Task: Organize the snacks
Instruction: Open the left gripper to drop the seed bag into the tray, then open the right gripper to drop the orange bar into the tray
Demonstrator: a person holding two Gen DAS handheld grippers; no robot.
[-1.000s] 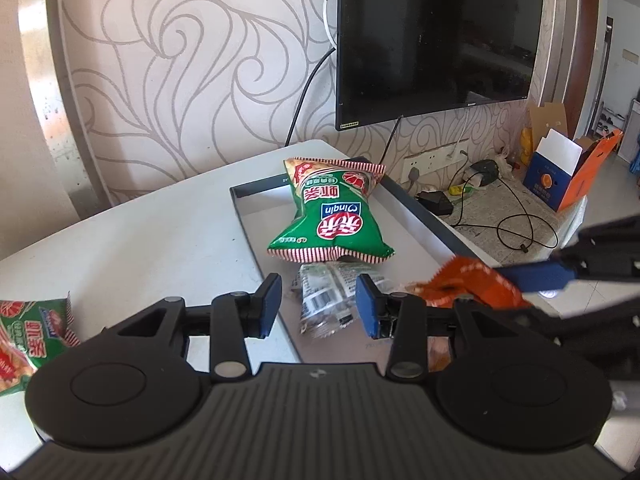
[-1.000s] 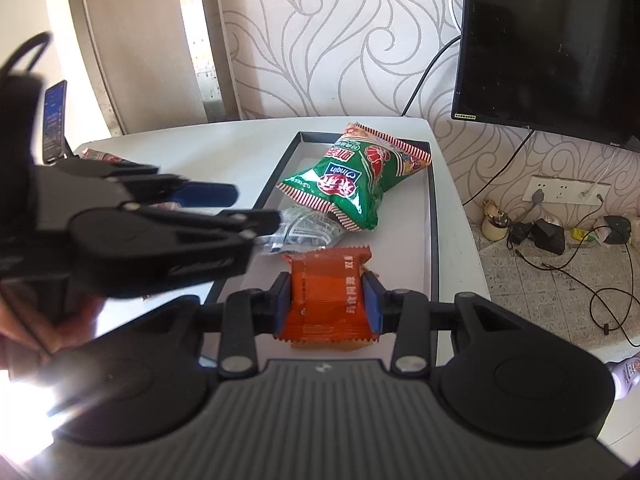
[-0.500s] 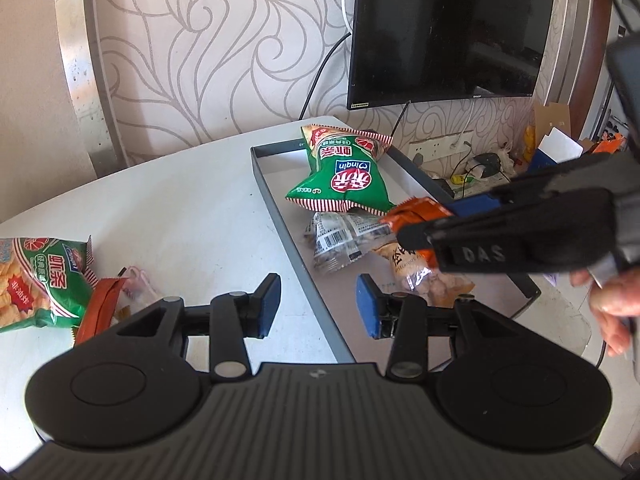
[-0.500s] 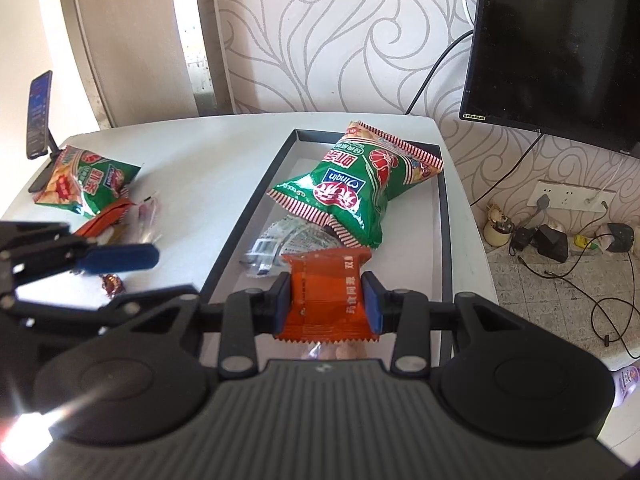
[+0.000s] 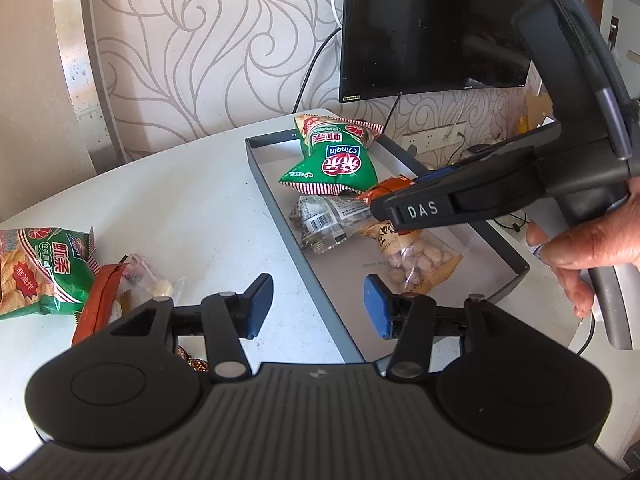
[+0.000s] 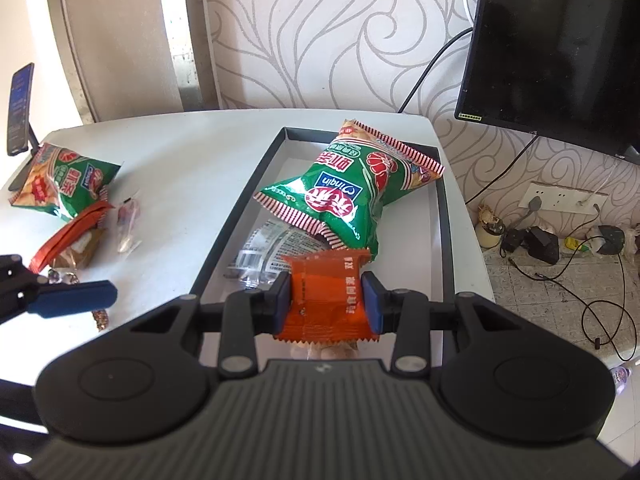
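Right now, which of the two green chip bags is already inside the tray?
The green bag lying across the far end of the gray tray. The other green bag lies out on the white table, beside the phone.

left tongs [image 5: 318, 306]: black, blue pads | right tongs [image 6: 327, 300]: black, "DAS" lettering

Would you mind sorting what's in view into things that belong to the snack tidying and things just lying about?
Part of the job:
- orange packet, clamped in the right gripper
- tray
- green chip bag in the tray
- peanut bag
- green chip bag on the table
- left gripper, empty, jaws opening

Just lying about:
- television
- phone
- floor cables
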